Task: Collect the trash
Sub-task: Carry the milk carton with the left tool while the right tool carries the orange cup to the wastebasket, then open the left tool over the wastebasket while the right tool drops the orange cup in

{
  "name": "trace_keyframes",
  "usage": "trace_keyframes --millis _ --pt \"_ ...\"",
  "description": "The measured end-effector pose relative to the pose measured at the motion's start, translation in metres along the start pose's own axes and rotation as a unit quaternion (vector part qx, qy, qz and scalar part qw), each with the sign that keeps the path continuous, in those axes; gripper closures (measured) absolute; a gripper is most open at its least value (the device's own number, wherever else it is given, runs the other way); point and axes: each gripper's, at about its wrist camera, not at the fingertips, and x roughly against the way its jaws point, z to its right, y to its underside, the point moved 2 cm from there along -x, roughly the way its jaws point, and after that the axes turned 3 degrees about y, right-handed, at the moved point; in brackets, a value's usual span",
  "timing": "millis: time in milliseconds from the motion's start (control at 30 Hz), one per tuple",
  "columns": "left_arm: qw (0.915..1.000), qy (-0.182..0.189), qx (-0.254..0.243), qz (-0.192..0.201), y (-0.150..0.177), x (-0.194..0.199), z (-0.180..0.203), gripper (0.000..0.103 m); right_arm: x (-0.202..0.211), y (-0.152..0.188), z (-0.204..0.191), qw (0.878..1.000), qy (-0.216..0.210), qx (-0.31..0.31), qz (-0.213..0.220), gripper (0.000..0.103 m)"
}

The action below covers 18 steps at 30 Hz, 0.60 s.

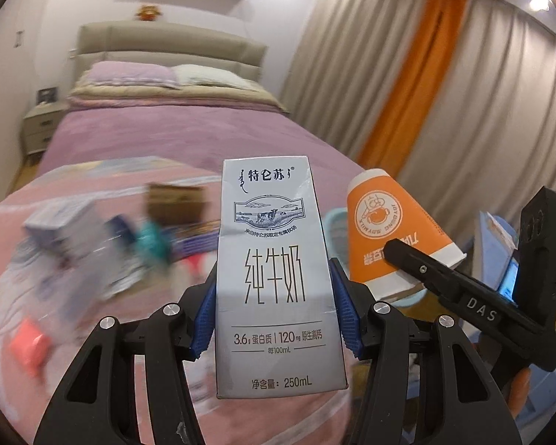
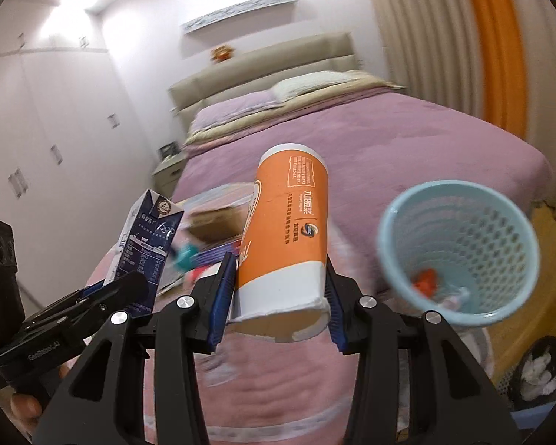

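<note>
Now you are mid-carry: your left gripper is clamped on the milk carton, left of the blue mesh bin, and your right gripper is clamped on the orange paper cup, just beside the bin's rim. Next, I judge, bring each over the opening and release. Inside the bin lie an orange scrap and pale bits.

A light blue mesh basket stands open-topped at the right beside the bed; scattered litter crowds the bed's near end.
</note>
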Motion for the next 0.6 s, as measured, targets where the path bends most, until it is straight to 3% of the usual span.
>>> trace_keyframes --millis 300,600 --pt "0.9970 0.059 -0.021 -0.046 -0.015 -0.090 0.061 0.050 -0.015 -0.017 0.105 0.993 0.092 -0.070 -0.017 0.062" --pt "0.9921 0.083 -0.034 -0.088 -0.023 -0.172 0.107 0.050 -0.044 -0.012 0.186 0.978 0.153 -0.132 -0.049 0.062"
